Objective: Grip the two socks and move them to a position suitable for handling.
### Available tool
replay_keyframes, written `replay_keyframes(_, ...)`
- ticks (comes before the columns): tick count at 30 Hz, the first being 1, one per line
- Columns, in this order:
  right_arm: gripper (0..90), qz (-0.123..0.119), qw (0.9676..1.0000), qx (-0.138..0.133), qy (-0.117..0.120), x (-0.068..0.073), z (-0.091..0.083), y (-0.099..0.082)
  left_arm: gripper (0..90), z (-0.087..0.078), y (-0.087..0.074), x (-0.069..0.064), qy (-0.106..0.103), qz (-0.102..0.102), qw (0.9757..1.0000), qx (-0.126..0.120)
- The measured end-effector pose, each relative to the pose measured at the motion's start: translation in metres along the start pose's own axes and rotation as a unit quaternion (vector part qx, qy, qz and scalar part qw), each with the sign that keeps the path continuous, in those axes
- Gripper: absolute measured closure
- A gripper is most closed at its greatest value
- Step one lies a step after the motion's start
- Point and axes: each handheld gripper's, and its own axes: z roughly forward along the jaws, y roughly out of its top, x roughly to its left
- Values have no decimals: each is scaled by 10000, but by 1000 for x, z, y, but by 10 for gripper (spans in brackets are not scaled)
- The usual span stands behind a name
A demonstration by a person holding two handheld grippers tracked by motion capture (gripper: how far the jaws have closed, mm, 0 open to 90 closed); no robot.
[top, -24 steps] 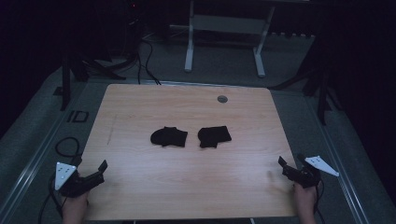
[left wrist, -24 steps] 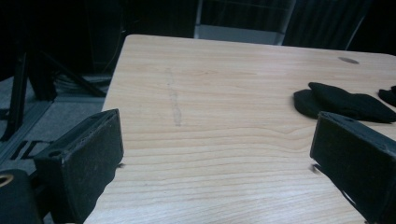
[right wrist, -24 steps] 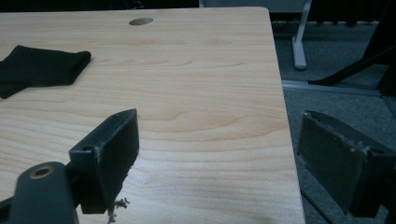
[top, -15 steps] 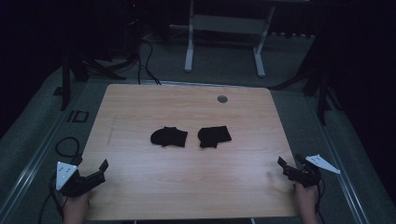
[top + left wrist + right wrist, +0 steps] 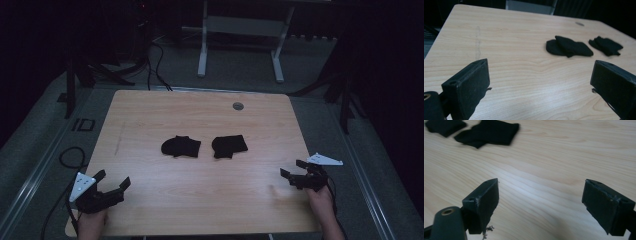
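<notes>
Room: dim surroundings are seen, with a white frame (image 5: pixel 240 40) and cables on the floor behind the wooden tabletop (image 5: pixel 150 115).
Change: almost none is noted since the earlier high views; the right claw (image 5: pixel 295 170) has edged slightly, the left claw (image 5: pixel 114 181) has stayed put, so the work is judged not yet begun.
Claws: both are held apart, with nothing between the jaws.
Task things: the left black cloth (image 5: pixel 181 146) and the right black cloth (image 5: pixel 229 146) lie mid-tabletop, just beside each other, well apart from both claws.
Containers: none are seen.
</notes>
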Motion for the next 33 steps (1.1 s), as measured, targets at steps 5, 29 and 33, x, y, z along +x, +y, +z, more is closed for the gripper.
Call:
replay_keyframes(5,140,-93,9997,14,231,11,14,16,26,1,-1,2,-17,-59,10000,48)
replay_keyframes(29,144,-1073,9906,412,738,88,124,97,26,8,-2,-10,-491,409,9977,238)
replay_keyframes(33,148,-1170,9884,531,804,98,143,107,26,10,-3,-13,-528,491,9969,300)
